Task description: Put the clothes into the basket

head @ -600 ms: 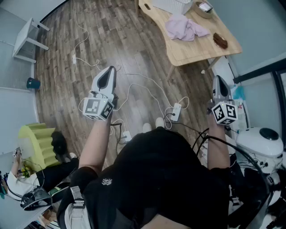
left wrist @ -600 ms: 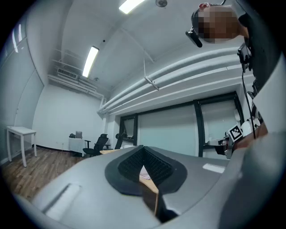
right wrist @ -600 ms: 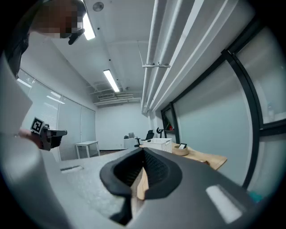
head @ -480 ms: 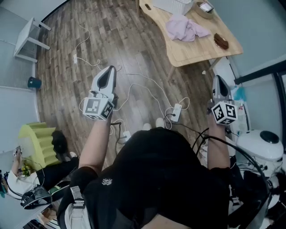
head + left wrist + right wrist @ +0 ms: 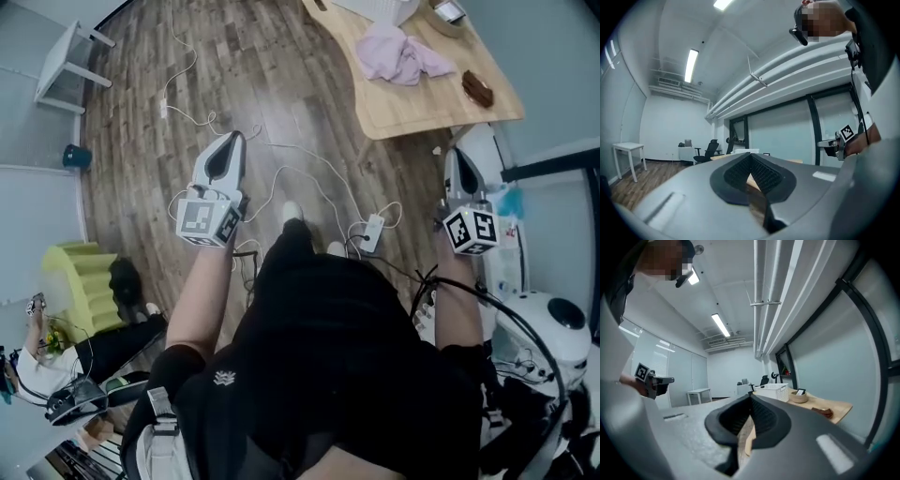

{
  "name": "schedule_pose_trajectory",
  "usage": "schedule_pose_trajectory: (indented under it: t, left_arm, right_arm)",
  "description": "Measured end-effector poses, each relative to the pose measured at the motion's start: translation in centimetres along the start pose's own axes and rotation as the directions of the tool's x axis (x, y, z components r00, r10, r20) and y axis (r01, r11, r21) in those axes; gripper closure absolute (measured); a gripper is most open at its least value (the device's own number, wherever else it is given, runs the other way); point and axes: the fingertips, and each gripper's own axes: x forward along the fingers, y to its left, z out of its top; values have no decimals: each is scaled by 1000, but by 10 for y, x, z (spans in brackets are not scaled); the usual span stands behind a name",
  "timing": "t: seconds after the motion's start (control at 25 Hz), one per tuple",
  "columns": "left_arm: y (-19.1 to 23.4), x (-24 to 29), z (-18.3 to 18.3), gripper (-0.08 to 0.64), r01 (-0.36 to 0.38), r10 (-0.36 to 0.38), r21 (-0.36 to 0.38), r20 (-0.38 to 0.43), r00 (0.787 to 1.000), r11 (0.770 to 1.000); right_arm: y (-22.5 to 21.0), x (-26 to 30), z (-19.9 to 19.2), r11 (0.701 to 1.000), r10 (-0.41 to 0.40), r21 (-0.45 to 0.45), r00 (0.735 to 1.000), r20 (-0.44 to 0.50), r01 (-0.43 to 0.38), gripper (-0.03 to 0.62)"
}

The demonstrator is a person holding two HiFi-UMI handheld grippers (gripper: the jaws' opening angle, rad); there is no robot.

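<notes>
Pink clothes (image 5: 403,54) lie crumpled on the wooden table (image 5: 422,103) at the top right of the head view. The white basket (image 5: 380,7) stands at the table's far end, cut off by the frame edge; it also shows past the right jaws (image 5: 776,391). My left gripper (image 5: 232,141) is held over the floor, well short of the table, shut and empty. My right gripper (image 5: 457,155) hovers near the table's near corner, also shut with nothing in it. In each gripper view the two jaws meet at the tip.
A bowl (image 5: 448,14) holding a phone and a brown object (image 5: 477,88) sit on the table. Cables and a power strip (image 5: 370,234) trail across the wood floor. A white side table (image 5: 70,66) stands far left, a yellow foam piece (image 5: 80,291) lower left, a white appliance (image 5: 553,323) at right.
The person has stepped forward, one foot now ahead. The table and clothes have slid toward the top right of the view. Both grippers stay shut and raised.
</notes>
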Motion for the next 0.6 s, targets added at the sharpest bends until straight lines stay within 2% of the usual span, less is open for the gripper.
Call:
schedule_pose_trajectory:
  t: [0.12, 0.2, 0.36, 0.6]
  left_arm:
    - [19, 18, 0, 554, -8, 8, 22, 3, 1000, 1000]
    - [32, 34, -5, 554, -16, 16, 8, -3, 1000, 1000]
    - [52, 71, -20, 554, 42, -42, 13, -2, 999, 999]
    - [124, 117, -21, 554, 71, -71, 0, 2, 997, 997]
  right_arm:
    - [2, 19, 1, 1000, 11, -5, 1000, 9, -11, 591]
    - [3, 34, 1, 1000, 0, -9, 1000, 12, 0, 591]
    - [3, 65, -5, 999, -38, -4, 999, -7, 38, 591]
    - [23, 125, 5, 994, -106, -5, 994, -12, 106, 591]
